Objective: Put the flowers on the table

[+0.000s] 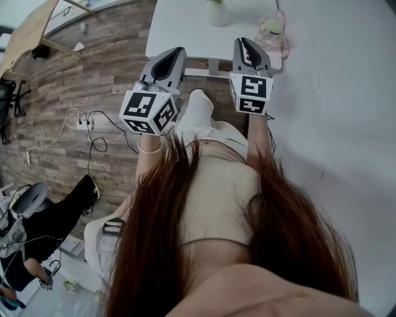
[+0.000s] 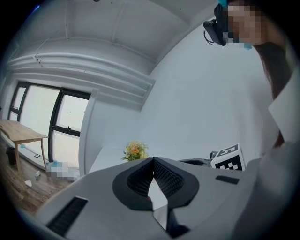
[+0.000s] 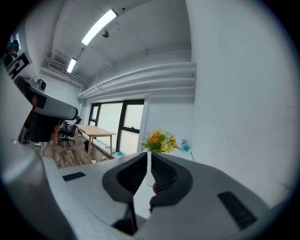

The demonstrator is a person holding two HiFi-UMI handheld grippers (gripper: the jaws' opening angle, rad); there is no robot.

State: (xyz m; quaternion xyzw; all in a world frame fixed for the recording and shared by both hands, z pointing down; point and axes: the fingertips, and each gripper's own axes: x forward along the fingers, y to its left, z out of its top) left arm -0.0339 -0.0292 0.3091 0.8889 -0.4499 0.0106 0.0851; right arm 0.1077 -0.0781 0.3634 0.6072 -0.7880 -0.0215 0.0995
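Note:
The flowers, a yellow and orange bunch, stand in a pale vase on the white table ahead of me. In the left gripper view the flowers show small, just beyond the jaw tips. My left gripper hangs short of the table's near edge, jaws together, nothing between them. My right gripper reaches just over that edge, well short of the vase, and is shut and empty too. Both point about level at the flowers, side by side.
A pink lidded cup sits on the table at the right, near the white wall. A power strip with cables lies on the wood floor. A wooden table stands far left; a seated person is lower left.

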